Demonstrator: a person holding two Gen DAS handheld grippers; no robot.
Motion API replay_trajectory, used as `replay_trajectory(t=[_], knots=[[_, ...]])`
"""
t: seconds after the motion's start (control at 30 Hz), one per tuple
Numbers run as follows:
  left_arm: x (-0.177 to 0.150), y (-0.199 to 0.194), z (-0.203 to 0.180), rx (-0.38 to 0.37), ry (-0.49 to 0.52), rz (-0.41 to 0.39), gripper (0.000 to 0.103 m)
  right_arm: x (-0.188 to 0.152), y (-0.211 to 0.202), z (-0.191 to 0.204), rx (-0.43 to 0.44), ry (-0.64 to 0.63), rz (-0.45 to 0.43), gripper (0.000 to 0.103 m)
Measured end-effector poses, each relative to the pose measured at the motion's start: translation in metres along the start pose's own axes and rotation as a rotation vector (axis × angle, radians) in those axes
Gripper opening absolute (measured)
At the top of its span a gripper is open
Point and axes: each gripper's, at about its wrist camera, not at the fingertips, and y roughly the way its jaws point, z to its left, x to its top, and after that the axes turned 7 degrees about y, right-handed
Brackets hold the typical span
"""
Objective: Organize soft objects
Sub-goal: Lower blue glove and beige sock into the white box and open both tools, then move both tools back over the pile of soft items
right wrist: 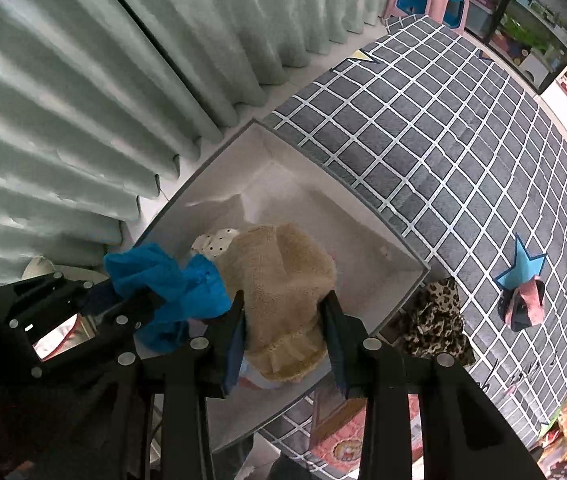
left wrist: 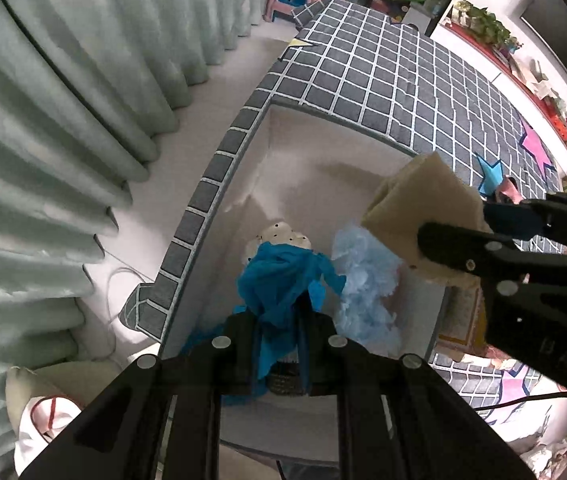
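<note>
Now both claws hang over the white box (right wrist: 363,216) at the rug's (right wrist: 463,152) curtain-side edge, left claw (left wrist: 279,332) clenched on a blue cloth (left wrist: 279,276), right claw (right wrist: 283,320) gripping a tan fleece (right wrist: 279,280), box floor directly beneath each.

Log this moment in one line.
left gripper: shut on blue cloth | right gripper: shut on beige fleece | both over white box

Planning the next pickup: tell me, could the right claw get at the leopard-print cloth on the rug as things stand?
Probably not yet: the right claw is shut on the beige fuzzy cloth over the white box. The leopard-print cloth itself lies uncovered beside the box.
</note>
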Motion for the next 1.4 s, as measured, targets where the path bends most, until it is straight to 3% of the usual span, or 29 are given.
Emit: replay_trajectory(t=[0.97,1.07,1.13,1.2,1.23,1.33,1.37,1.4], knots=[[0.006,0.021,-0.004,0.016,0.001,0.04,0.017,0.009,0.018,-0.003,-0.008,-0.011,0.027,0.037],[0.005,0.023,-0.002,0.008,-0.006,0.041,0.027,0.01,0.018,-0.003,-0.004,-0.009,0.028,0.038],[0.004,0.021,-0.001,0.011,-0.011,0.035,0.05,0.011,0.018,-0.004,0.003,-0.001,0.028,0.045],[0.004,0.019,0.0,0.015,-0.017,0.026,0.065,0.011,0.016,-0.005,0.006,0.008,0.02,0.06],[0.005,0.018,0.0,0.011,-0.019,0.024,0.072,0.011,0.016,-0.005,0.007,0.01,0.018,0.06],[0.006,0.017,0.001,0.004,-0.023,0.028,0.079,0.012,0.015,-0.004,0.005,0.007,0.018,0.061],[0.006,0.017,0.001,0.008,-0.025,0.03,0.08,0.011,0.014,-0.004,0.003,0.008,0.016,0.069],[0.006,0.018,0.001,0.007,-0.028,0.028,0.082,0.011,0.014,-0.003,0.001,0.009,0.014,0.086]])
